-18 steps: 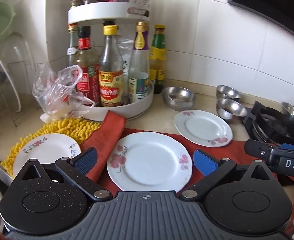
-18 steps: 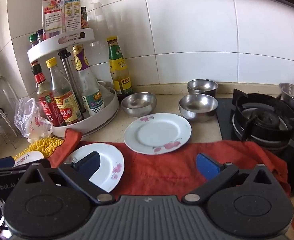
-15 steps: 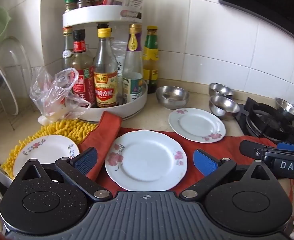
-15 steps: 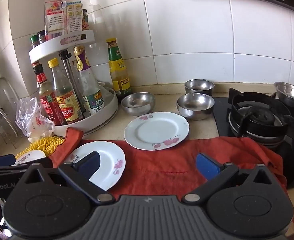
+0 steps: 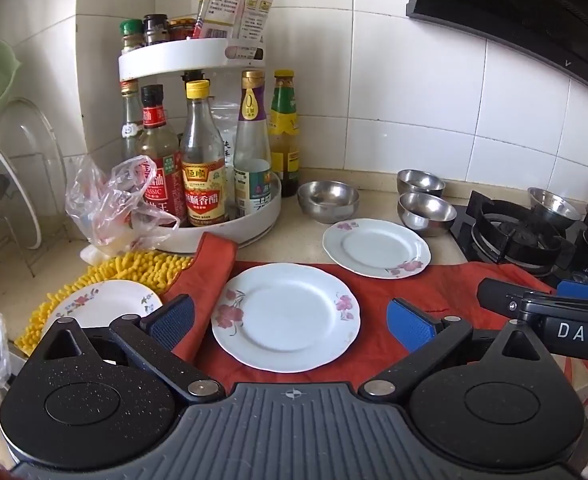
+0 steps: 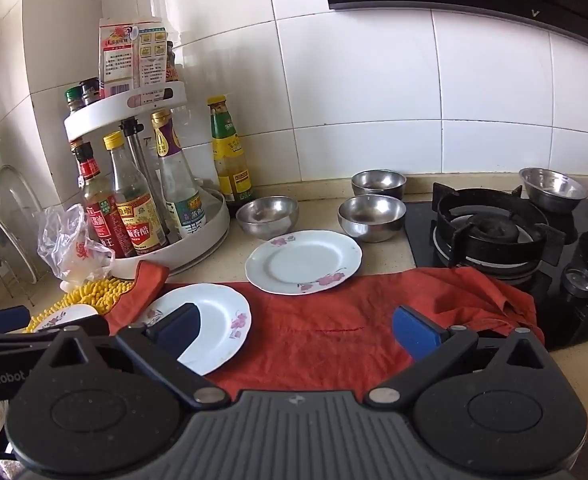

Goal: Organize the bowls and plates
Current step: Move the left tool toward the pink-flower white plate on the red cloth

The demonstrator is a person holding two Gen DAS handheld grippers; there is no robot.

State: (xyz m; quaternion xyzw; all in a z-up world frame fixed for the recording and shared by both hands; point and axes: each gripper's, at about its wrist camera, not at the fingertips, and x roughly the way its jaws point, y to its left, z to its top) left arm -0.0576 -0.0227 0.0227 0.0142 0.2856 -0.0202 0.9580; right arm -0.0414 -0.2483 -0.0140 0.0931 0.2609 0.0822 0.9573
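Three white floral plates lie on the counter. The near plate [image 5: 286,316] [image 6: 210,320] is on the red cloth [image 6: 353,332], between the fingers of my open left gripper [image 5: 290,320]. The far plate [image 5: 375,246] [image 6: 303,260] lies by the cloth's back edge. The third plate [image 5: 102,304] rests on a yellow mat [image 5: 134,268]. Steel bowls stand behind: one [image 5: 327,200] [image 6: 268,214], a second [image 5: 427,208] [image 6: 371,216], a third [image 5: 419,182] [image 6: 378,182], and another [image 6: 553,188] by the stove. My right gripper [image 6: 295,328] is open and empty above the cloth.
A two-tier white rack of sauce bottles [image 5: 198,184] [image 6: 146,208] stands at the back left, with a plastic bag [image 5: 118,200] beside it. A gas stove [image 6: 489,232] is on the right. A dish rack with lids [image 5: 6,176] is at far left.
Both grippers have pulled back and risen a little, so the counter looks lower in the views. Plates and bowls have not moved.
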